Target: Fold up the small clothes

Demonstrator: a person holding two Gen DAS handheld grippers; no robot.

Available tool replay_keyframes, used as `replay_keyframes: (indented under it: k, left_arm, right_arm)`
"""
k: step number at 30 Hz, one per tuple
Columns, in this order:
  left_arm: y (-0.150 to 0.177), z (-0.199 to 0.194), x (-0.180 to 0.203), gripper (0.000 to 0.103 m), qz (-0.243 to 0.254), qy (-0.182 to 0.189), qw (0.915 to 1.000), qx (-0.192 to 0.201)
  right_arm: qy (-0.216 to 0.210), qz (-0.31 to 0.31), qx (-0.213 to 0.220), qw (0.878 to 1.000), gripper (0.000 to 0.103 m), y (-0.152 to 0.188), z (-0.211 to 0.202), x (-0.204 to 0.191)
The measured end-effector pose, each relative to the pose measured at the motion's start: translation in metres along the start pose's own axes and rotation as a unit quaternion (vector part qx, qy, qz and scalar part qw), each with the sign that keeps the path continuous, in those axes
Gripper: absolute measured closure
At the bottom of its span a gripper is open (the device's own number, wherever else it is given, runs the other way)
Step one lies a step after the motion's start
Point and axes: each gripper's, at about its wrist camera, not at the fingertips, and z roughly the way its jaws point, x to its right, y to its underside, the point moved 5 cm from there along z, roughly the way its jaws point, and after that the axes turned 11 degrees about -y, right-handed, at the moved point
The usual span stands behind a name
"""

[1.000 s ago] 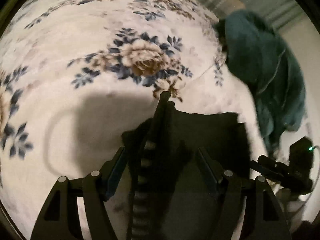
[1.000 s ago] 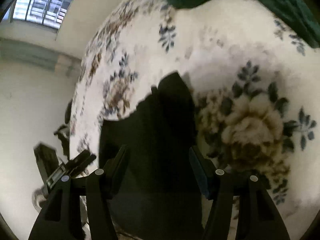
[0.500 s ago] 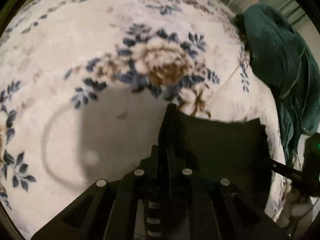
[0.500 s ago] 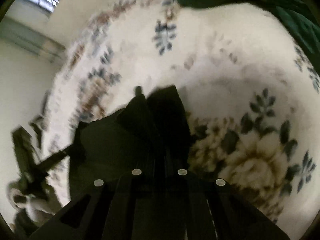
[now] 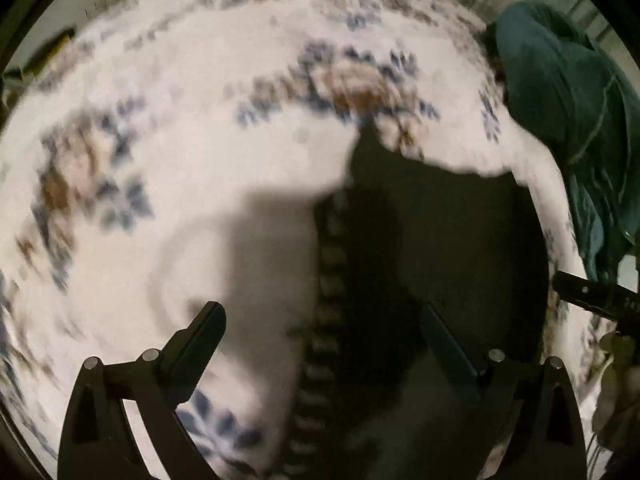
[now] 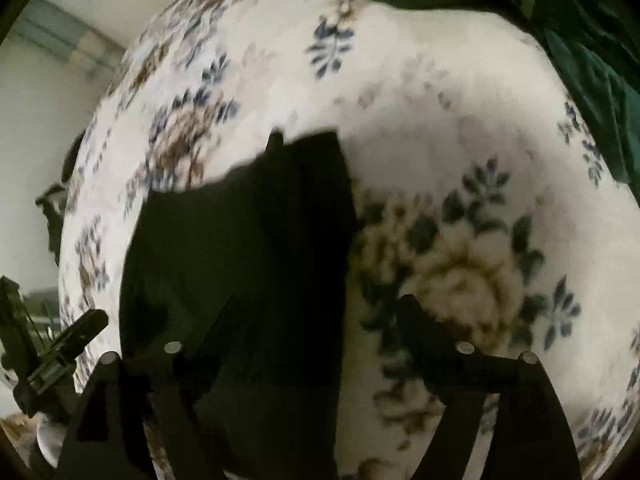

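Both the left claw [image 5: 324,320] and right claw [image 6: 316,316] are released, with the dark garment [image 6: 240,248] lying flat on the blanket [image 5: 200,140] between and ahead of them; more folds probably remain.

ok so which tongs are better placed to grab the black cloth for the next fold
Left, probably. Both tongs are open. The left tongs straddle the ribbed edge of the black cloth, while the right tongs mostly frame flat cloth and the floral blanket.
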Motion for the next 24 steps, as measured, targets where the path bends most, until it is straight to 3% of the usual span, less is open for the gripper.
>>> replay_keyframes:
  k: [2,3,4,5,6,7,8,10,12,14,15,16,17,18,19,21,24]
  left_arm:
    - [0.013,0.011,0.002,0.004,-0.012,0.022,0.9994,-0.023]
    - [0.018,0.014,0.003,0.014,-0.013,0.03,0.9992,-0.023]
    - [0.021,0.014,0.005,0.059,-0.012,0.04,0.999,-0.014]
    - [0.022,0.014,0.007,0.082,-0.009,0.058,0.9983,-0.009]
    - [0.021,0.014,0.006,0.085,-0.014,0.074,0.9971,-0.006]
    - [0.02,0.014,0.004,0.087,-0.014,0.079,0.9967,-0.001]
    - [0.019,0.015,0.002,0.088,-0.015,0.084,0.9964,0.003]
    - [0.016,0.019,-0.013,0.088,-0.056,0.103,0.9931,-0.007]
    - [0.015,0.015,-0.016,0.086,-0.07,0.112,0.9912,-0.012]
    - [0.018,0.004,-0.013,0.076,-0.068,0.126,0.9895,-0.023]
    - [0.023,-0.004,-0.014,0.056,-0.064,0.125,0.9897,-0.026]
    - [0.029,-0.013,-0.013,0.026,-0.063,0.134,0.9886,-0.025]
    - [0.037,-0.022,-0.013,0.017,-0.066,0.149,0.9864,-0.019]
    - [0.046,-0.029,-0.014,0.014,-0.074,0.16,0.9843,-0.016]
    - [0.06,-0.033,-0.018,0.014,-0.093,0.174,0.9801,-0.023]
    - [0.085,-0.033,-0.024,0.014,-0.133,0.204,0.9692,-0.036]
    - [0.124,-0.019,-0.03,0.014,-0.205,0.251,0.9438,-0.066]
  right_arm:
    - [0.002,0.012,-0.017,1.0,0.021,0.017,0.005,-0.001]
    - [-0.007,0.021,-0.028,0.999,0.021,0.025,0.01,-0.001]
    - [-0.018,0.03,-0.037,0.999,0.026,0.033,0.016,0.0]
    - [-0.021,0.033,-0.044,0.998,0.034,0.039,0.021,0.0]
    - [-0.027,0.039,-0.055,0.997,0.067,0.048,0.028,0.002]
    - [-0.031,0.046,-0.053,0.997,0.078,0.055,0.031,0.004]
    - [-0.034,0.049,-0.043,0.997,0.08,0.056,0.031,0.005]
    - [-0.026,0.058,-0.018,0.998,0.091,0.059,0.028,0.012]
    - [-0.031,0.078,-0.019,0.996,0.092,0.06,0.031,0.019]
    - [-0.029,0.076,-0.018,0.997,0.092,0.06,0.03,0.016]
    - [-0.031,0.073,-0.021,0.997,0.091,0.061,0.028,0.014]
    - [-0.043,0.076,-0.027,0.996,0.088,0.061,0.025,0.012]
    - [-0.057,0.081,-0.031,0.995,0.086,0.06,0.021,0.012]
    - [-0.07,0.084,-0.036,0.993,0.067,0.06,0.017,0.012]
    - [-0.091,0.089,-0.039,0.991,0.037,0.062,0.012,0.015]
    - [-0.12,0.095,-0.032,0.988,0.015,0.064,0.001,0.021]
    - [-0.141,0.087,-0.042,0.985,0.015,0.07,-0.008,0.028]
